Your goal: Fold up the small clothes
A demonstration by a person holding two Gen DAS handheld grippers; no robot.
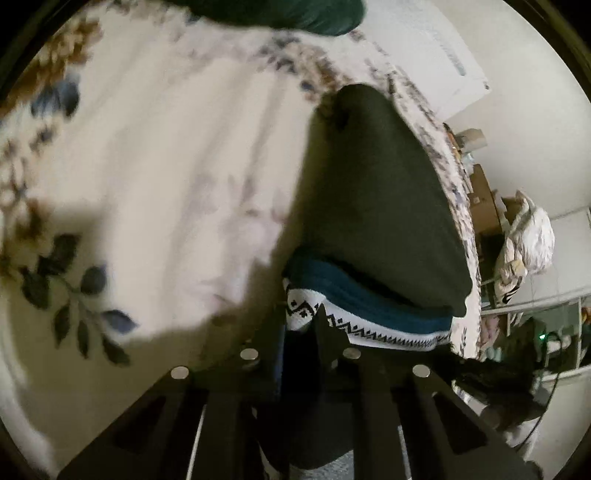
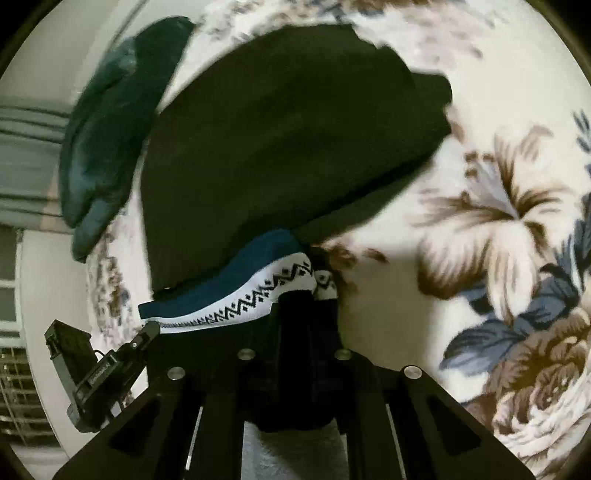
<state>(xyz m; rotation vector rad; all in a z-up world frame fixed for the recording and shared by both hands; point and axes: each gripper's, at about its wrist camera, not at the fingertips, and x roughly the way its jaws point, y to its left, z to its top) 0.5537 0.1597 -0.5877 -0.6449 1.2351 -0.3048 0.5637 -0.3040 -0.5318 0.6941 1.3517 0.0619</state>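
Note:
A small dark olive garment (image 1: 376,206) with a teal band and a white waistband with black zigzag pattern (image 1: 373,332) lies over a floral blanket (image 1: 155,177). My left gripper (image 1: 299,325) is shut on one end of the waistband. In the right wrist view the same garment (image 2: 280,140) spreads ahead, and my right gripper (image 2: 306,295) is shut on the other end of the waistband (image 2: 255,299). The left gripper (image 2: 110,365) shows at lower left, holding the waistband's far end.
A dark teal cloth (image 2: 110,133) lies on the blanket beyond the garment, also at the top of the left wrist view (image 1: 295,14). The blanket's edge (image 1: 469,295) drops off at right, with boxes, a white bag (image 1: 528,236) and shelves beyond.

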